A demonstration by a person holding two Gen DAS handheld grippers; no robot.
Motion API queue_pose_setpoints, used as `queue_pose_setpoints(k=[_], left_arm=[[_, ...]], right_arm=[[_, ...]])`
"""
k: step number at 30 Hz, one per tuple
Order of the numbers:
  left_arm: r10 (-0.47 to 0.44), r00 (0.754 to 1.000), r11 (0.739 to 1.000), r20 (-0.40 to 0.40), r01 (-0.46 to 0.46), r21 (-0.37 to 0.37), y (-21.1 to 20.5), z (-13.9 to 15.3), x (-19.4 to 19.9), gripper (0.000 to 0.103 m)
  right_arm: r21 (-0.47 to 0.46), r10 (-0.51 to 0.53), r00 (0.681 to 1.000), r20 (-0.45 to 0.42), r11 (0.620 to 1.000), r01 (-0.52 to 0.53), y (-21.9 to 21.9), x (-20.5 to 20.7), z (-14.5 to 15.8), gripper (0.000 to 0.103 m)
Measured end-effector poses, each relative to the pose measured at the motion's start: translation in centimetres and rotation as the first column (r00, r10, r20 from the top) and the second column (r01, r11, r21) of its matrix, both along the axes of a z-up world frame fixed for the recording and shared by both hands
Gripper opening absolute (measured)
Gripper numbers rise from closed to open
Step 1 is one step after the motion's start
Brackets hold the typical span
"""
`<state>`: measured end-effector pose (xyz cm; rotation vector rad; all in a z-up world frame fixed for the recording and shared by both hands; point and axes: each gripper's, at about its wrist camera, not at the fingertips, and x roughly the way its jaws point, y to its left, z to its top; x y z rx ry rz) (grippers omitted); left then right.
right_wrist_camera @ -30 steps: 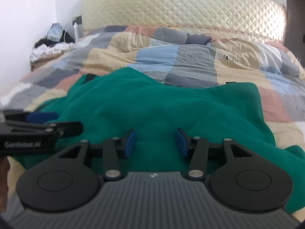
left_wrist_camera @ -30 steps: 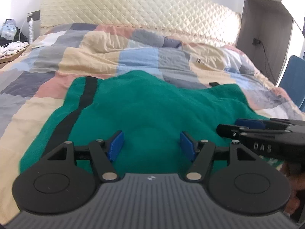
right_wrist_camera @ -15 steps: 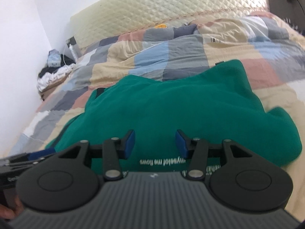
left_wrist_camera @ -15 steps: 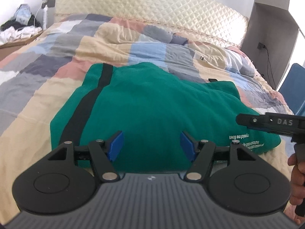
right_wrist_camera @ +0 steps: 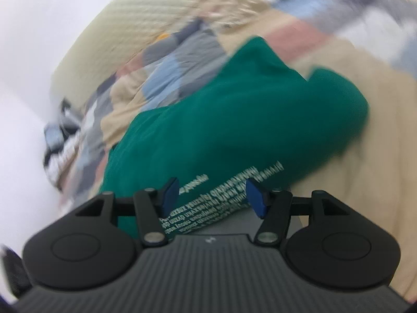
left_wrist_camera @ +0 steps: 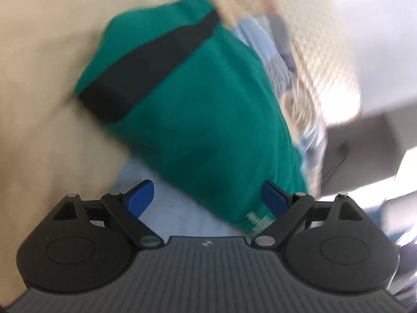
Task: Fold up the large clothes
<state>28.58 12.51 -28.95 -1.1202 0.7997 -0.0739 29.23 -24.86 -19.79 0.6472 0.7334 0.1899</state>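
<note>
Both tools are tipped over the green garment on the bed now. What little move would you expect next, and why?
Probably ease both forward onto the near edge of the green garment and close. The jaws of the left gripper and right gripper have just been opening, and neither pinches cloth. The printed hem lies between the right one's jaws, on the patchwork quilt.
</note>
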Motion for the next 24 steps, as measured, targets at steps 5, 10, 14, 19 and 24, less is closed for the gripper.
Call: queue_pose_setpoints(k=[5,10,14,19,24], left_arm=[[0.149,0.989,0.957,-0.023,-0.150,-0.246,2.6,-3.6,-0.2,0.092],[0.180,0.984,0.939,0.005,-0.170,-0.299,3.1,-4.7,1.0,0.092],[0.175,0.984,0.944,0.044,-0.155,-0.293,3.3,-4.8,2.4,0.092],[0.188,0.977,0.931,0.101,-0.144,-0.335,3.5,-4.6,2.6,0.094],[0.206,0.967,0.916,0.149,-0.137,-0.377,3.1,-4.3,2.5,0.095]], right_arm=[[0.148,-0.044,0.998,-0.051,0.988,0.051,-1.0,0.7,-1.7,0.078],[0.261,-0.078,0.989,-0.126,0.959,0.109,-1.4,1.6,-3.7,0.086],[0.438,-0.122,0.971,-0.207,0.876,0.204,-2.4,1.6,-6.5,0.092],[0.556,-0.177,0.956,-0.233,0.783,0.280,-3.0,2.3,-8.6,0.103],[0.582,-0.194,0.952,-0.238,0.756,0.299,-3.1,3.8,-9.2,0.103]])
